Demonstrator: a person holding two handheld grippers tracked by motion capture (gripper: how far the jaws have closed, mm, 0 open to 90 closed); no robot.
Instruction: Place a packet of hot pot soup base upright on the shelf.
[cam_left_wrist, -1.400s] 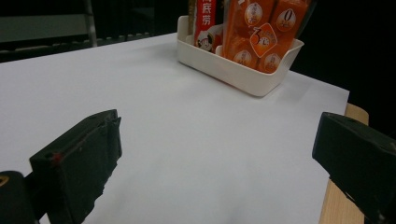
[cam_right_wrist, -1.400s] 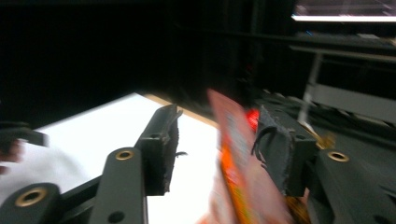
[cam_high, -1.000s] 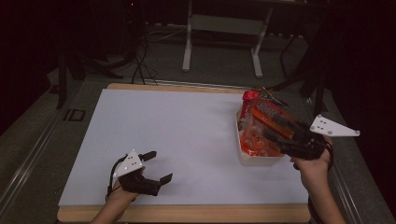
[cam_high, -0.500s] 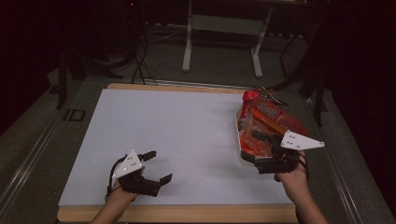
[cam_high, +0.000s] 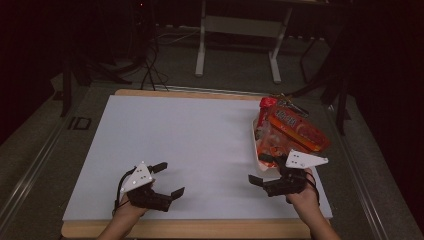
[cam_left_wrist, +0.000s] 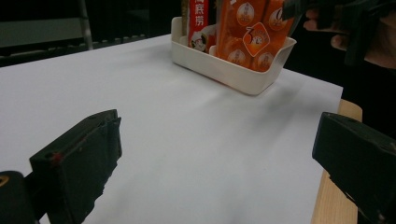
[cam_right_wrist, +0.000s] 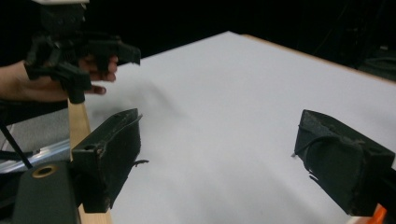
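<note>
A cream tray (cam_high: 256, 146) packed with orange and red snack packets (cam_high: 296, 131) stands at the right side of the white sheet (cam_high: 190, 135). My right gripper (cam_high: 259, 170) hovers low just in front of the tray, near the sheet's front edge, pointing left. Its jaws have just been opening and stand open with nothing between them (cam_right_wrist: 229, 158). My left gripper (cam_high: 171, 178) rests at the front left, open and empty (cam_left_wrist: 215, 154). In the left gripper view the tray (cam_left_wrist: 233, 70) and its packets (cam_left_wrist: 252, 32) lie ahead, with the other hand's gripper (cam_left_wrist: 345, 18) beside them.
The wooden table edge (cam_high: 200, 227) runs along the front under both hands. A metal stand (cam_high: 240, 45) and floor cables (cam_high: 150, 70) lie beyond the table's far edge. The right gripper view shows the left hand's gripper (cam_right_wrist: 79, 51) farther off.
My right gripper has come down from over the tray toward the front edge of the sheet. The left gripper has stayed in place.
</note>
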